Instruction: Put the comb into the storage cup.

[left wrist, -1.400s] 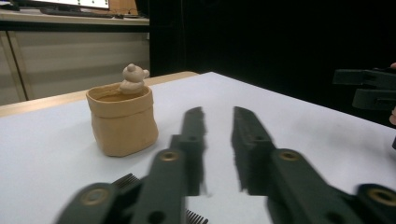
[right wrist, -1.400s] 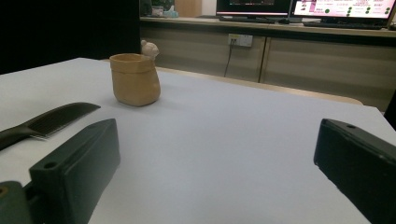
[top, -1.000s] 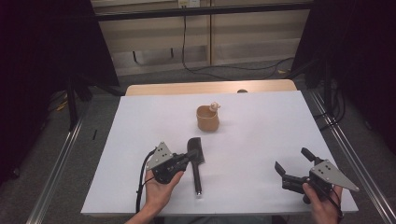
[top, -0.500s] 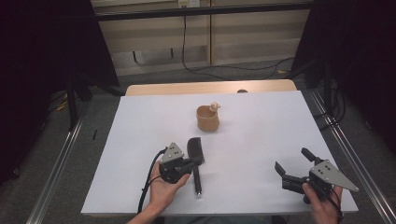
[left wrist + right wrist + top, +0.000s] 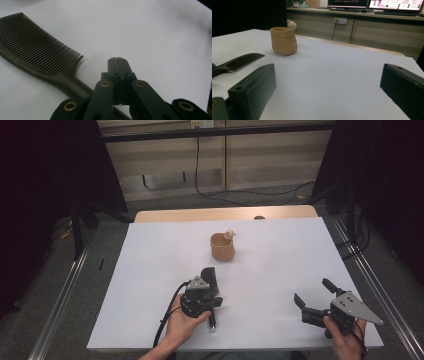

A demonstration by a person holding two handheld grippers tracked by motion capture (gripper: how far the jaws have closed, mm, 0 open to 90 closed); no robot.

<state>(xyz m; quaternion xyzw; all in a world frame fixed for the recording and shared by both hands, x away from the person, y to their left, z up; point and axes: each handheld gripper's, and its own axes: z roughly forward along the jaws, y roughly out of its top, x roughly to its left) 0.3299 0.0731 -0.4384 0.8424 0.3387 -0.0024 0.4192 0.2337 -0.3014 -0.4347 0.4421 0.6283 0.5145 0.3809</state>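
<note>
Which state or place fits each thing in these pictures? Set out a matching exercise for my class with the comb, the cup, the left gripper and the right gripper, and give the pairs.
Things:
1. comb
2. cup
3. left gripper
4. right gripper

Descriptions:
A. jaws wide apart, nothing between them
B. lies flat on the white table, dark, with its handle running under a gripper
C. jaws pressed together, above the comb's handle
D. stands upright toward the far side of the table, tan, a small figure on its rim

Pairs: 1-B, 2-D, 3-C, 4-A
</note>
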